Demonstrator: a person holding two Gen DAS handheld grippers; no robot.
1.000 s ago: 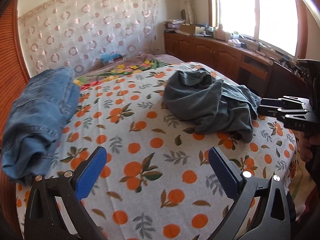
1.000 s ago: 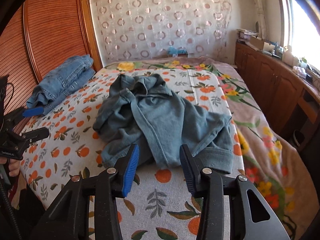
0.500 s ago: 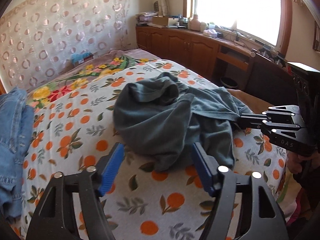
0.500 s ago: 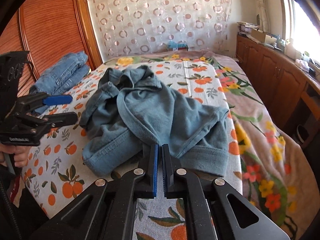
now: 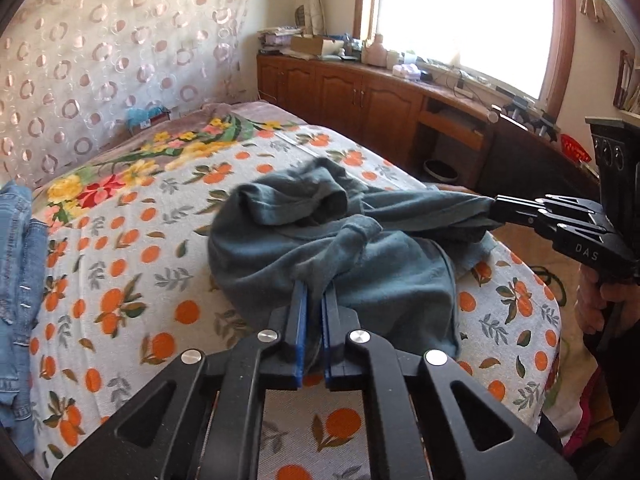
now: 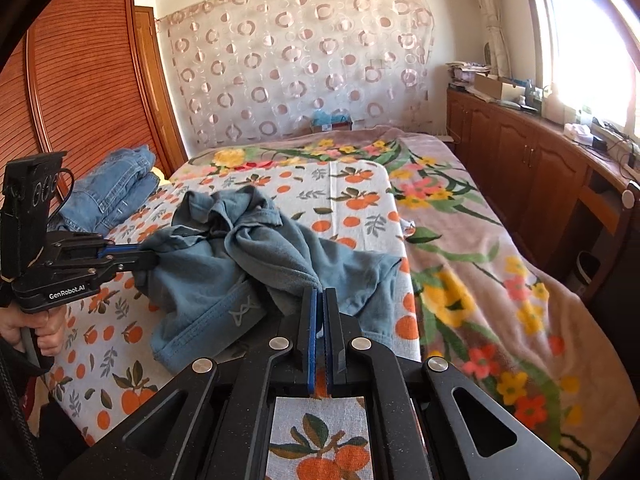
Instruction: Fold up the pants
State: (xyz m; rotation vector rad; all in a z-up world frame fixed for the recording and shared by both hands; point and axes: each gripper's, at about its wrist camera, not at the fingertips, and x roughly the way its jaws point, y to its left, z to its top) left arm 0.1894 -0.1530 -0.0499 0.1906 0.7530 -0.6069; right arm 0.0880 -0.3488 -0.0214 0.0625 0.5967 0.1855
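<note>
Both claws clamped on pants [image 5: 332,256], left [image 5: 313,300] on near edge, right [image 6: 319,300] on far-right edge; heap bunched between, long axis unclear, needs spreading apart.

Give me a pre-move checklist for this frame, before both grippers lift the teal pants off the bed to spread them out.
1. Left gripper shut on the teal pants: ok, cloth pinched between the blue pads.
2. Right gripper shut on the pants: ok, a fold runs into its closed jaws.
3. Grips on matching points such as waistband corners: cannot tell, the pants are bunched.
4. Pants untangled: not ok, legs crumpled and overlapping.
5. Folded jeans clear of the pants: ok, apart near the bed's edge.
6. Bedspread free of both grips: cannot tell.
</note>
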